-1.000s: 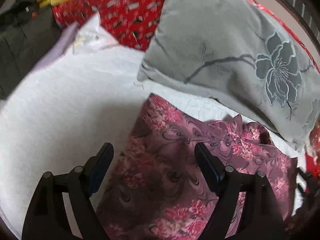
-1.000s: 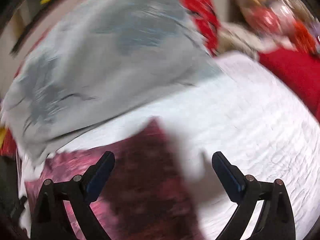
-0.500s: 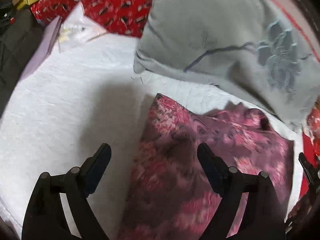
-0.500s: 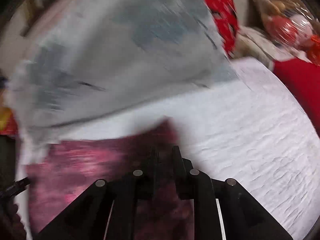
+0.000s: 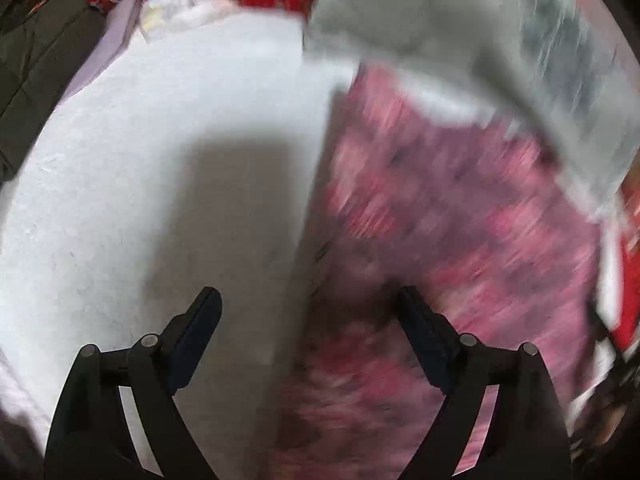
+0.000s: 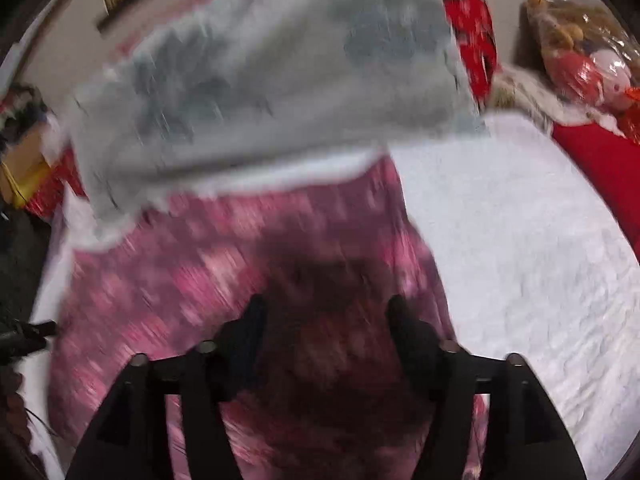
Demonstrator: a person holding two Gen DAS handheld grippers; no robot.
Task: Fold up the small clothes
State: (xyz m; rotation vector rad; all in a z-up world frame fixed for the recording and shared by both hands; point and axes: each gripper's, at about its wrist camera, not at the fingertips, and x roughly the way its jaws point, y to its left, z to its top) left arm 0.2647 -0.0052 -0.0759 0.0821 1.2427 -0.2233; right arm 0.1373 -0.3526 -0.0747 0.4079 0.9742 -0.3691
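We see the pink floral garment (image 6: 248, 264) flat on the white bedspread (image 5: 152, 168), grey pillow (image 6: 280, 80) at 12 o'clock — blurred. Left gripper (image 5: 308, 312) jaws gape over its edge; right gripper (image 6: 326, 316) jaws stand parted above it.

- Left gripper (image 5: 308, 312): matte black frame, two slanted fingers (image 5: 200, 320) faced with dark navy pads — flat, oblong.
- Round silver rivets at each linkage joint, two a side.
- Right gripper (image 6: 326, 320): same black linkage, same silver rivets; dark fingertips (image 6: 404, 320), blurred.
- Open triangular gaps between frame bars.
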